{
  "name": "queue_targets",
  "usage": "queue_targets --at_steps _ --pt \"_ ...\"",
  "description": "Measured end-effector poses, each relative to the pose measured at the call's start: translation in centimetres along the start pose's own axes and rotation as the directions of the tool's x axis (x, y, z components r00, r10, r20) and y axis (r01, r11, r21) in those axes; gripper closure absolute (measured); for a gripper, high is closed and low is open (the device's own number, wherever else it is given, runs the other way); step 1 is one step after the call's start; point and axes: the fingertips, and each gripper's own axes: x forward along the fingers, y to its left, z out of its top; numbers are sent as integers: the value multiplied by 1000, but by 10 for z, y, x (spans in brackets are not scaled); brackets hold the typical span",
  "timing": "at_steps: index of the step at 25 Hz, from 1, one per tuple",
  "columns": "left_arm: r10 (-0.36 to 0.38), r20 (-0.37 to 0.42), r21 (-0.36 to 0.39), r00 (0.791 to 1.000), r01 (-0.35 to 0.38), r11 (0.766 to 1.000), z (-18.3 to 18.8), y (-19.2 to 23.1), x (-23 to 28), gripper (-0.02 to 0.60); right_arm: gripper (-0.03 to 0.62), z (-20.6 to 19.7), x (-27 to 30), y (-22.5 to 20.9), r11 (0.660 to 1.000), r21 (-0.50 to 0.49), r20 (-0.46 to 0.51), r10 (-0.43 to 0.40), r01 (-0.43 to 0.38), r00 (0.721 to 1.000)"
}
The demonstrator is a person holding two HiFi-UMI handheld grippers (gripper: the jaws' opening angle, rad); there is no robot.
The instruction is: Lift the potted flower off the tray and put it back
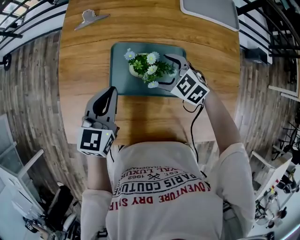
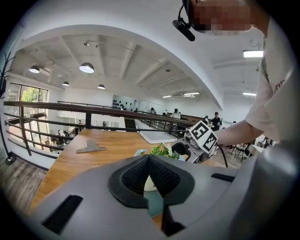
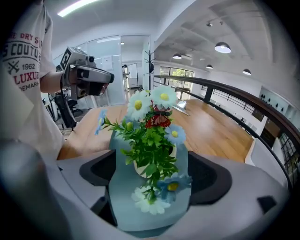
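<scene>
The potted flower (image 1: 147, 68), white and blue daisies in a cream pot, stands on the teal tray (image 1: 122, 70) on the wooden table. My right gripper (image 1: 169, 72) is open, tilted down from the right, its jaws on either side of the plant. In the right gripper view the flower (image 3: 150, 140) rises between the wide-apart pads (image 3: 98, 171), which do not touch it, with the tray (image 3: 122, 197) beneath. My left gripper (image 1: 110, 91) is shut and empty, near the tray's front-left corner. In the left gripper view its tips (image 2: 149, 158) meet, and the flower (image 2: 161, 151) shows beyond.
A metal clip (image 1: 91, 18) lies at the table's far left. A grey flat tray (image 1: 211, 11) sits at the far right corner. Railings border the table (image 1: 84, 61), with wood floor on both sides.
</scene>
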Motion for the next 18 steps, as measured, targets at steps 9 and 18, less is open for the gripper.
queue_targets --at_steps 9,18 --pt "57 -29 -53 998 -58 997 -19 -2 9 569 128 -9 33 -5 994 -40 -15 104 -105 994" --pt "85 14 -66 996 -84 994 -14 2 21 569 126 -9 56 -1 985 -53 40 166 -164 985"
